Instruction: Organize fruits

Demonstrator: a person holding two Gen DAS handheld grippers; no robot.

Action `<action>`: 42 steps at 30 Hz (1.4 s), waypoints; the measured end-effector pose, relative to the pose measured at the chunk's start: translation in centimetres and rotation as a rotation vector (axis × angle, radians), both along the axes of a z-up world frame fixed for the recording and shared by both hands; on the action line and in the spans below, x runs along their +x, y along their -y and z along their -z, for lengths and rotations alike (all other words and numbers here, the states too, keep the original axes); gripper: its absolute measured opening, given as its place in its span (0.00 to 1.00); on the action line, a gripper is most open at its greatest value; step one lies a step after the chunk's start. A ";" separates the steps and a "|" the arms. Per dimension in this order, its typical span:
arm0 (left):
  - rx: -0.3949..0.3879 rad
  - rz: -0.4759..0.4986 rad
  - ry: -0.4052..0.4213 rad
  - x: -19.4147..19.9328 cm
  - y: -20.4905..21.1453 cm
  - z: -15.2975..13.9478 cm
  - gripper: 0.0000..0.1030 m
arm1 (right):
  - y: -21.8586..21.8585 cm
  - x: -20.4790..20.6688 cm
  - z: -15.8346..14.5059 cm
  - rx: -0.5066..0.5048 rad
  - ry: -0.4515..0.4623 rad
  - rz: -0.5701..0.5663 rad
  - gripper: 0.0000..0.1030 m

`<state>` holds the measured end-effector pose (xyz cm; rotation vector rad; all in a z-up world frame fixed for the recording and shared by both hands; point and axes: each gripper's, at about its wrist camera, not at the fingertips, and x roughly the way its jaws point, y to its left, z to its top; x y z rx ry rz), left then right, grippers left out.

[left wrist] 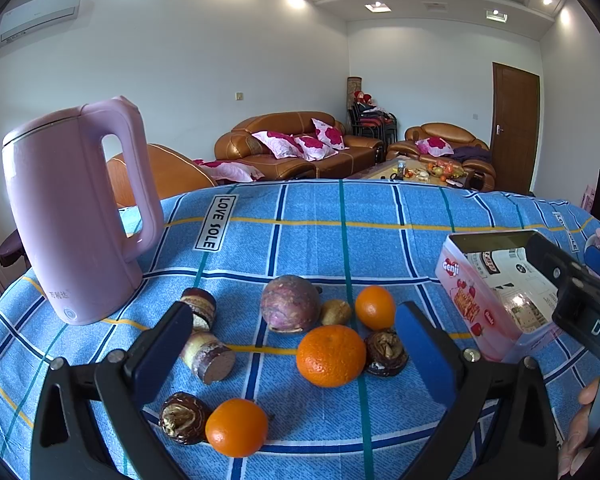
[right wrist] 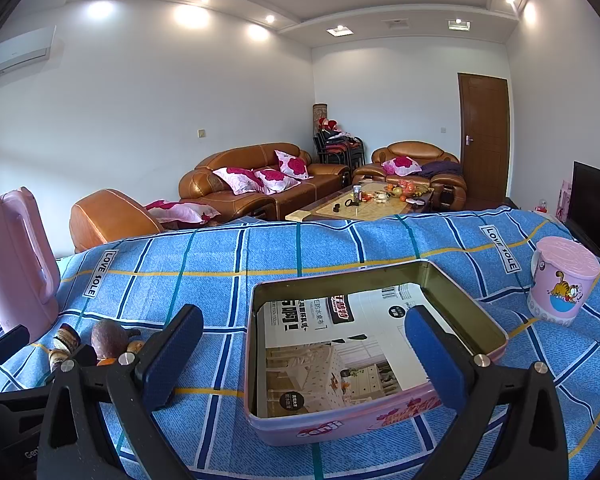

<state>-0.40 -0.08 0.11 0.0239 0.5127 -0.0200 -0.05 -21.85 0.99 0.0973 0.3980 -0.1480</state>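
fruits scattered on a blue checked cloth (left wrist: 308,236), beside one pink tin (right wrist: 340,424).

three oranges (left wrist: 331,355), one purple passion fruit (left wrist: 290,303), one small brown fruit (left wrist: 336,312), two dark water chestnuts (left wrist: 386,352), two sugarcane pieces (left wrist: 208,356); one pink kettle (left wrist: 72,216), one pink cup (right wrist: 560,282). left gripper (left wrist: 294,354) hovers over the fruit, fingers spread, holding nothing; right gripper (right wrist: 304,354) hovers over the tin, fingers likewise released.
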 end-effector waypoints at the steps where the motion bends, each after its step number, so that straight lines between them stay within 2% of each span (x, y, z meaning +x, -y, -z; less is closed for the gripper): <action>1: 0.000 0.000 0.000 0.0 0.0 0.0 1.00 | 0.0 0.0 0.0 0.000 0.000 0.000 0.99; 32: -0.001 -0.002 -0.010 0.2 -0.1 0.4 1.00 | -0.3 0.1 0.1 0.008 -0.009 -0.014 0.99; 42: -0.024 -0.014 -0.043 0.5 -0.5 0.7 1.00 | -0.5 -0.2 0.0 0.015 -0.005 -0.041 0.99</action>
